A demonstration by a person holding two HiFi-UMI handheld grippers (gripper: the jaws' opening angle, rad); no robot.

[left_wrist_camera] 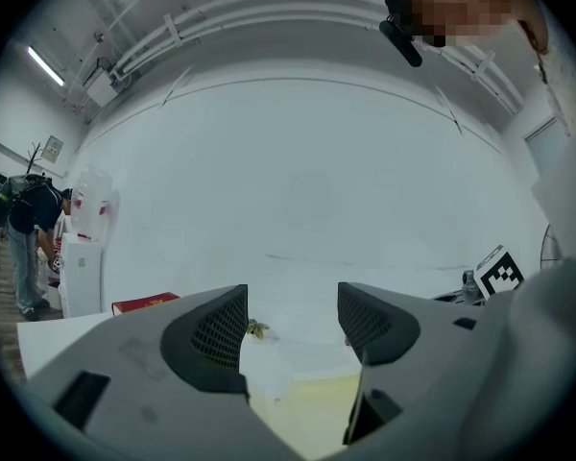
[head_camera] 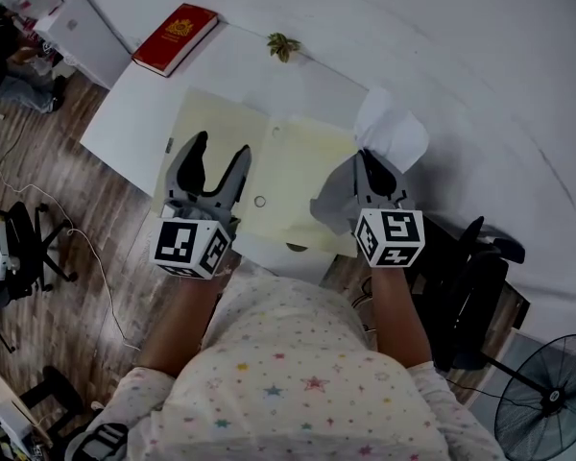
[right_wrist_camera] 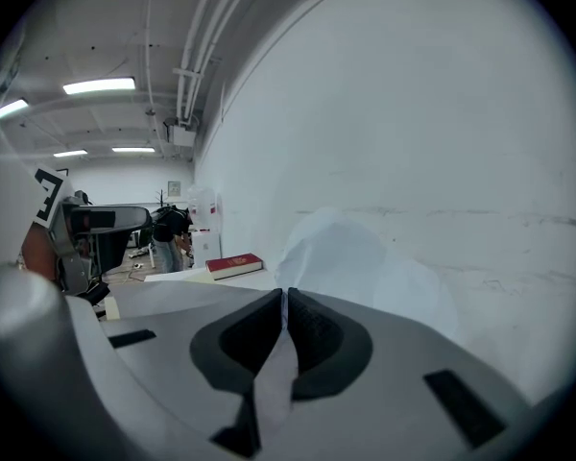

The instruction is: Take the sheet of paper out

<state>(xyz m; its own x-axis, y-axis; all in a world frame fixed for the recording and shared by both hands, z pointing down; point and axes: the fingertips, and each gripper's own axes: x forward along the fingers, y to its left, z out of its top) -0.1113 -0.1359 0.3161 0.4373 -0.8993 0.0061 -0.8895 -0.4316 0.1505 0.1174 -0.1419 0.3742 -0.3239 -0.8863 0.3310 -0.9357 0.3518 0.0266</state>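
A pale yellow folder (head_camera: 269,176) lies open on the white table (head_camera: 134,113). My right gripper (head_camera: 368,166) is shut on a white sheet of paper (head_camera: 392,134), which curls up off the folder's right side toward the wall. In the right gripper view the sheet (right_wrist_camera: 341,257) rises past the closed jaws and a strip of it hangs down between them. My left gripper (head_camera: 216,157) hovers open over the folder's left half, nothing between its fingers. The left gripper view shows the folder (left_wrist_camera: 312,401) below the parted jaws.
A red book (head_camera: 176,36) lies at the table's far left corner, with a small dried leaf-like thing (head_camera: 283,44) near the wall. A small ring (head_camera: 259,201) rests on the folder. Black chairs (head_camera: 480,267) and a fan (head_camera: 547,401) stand to the right.
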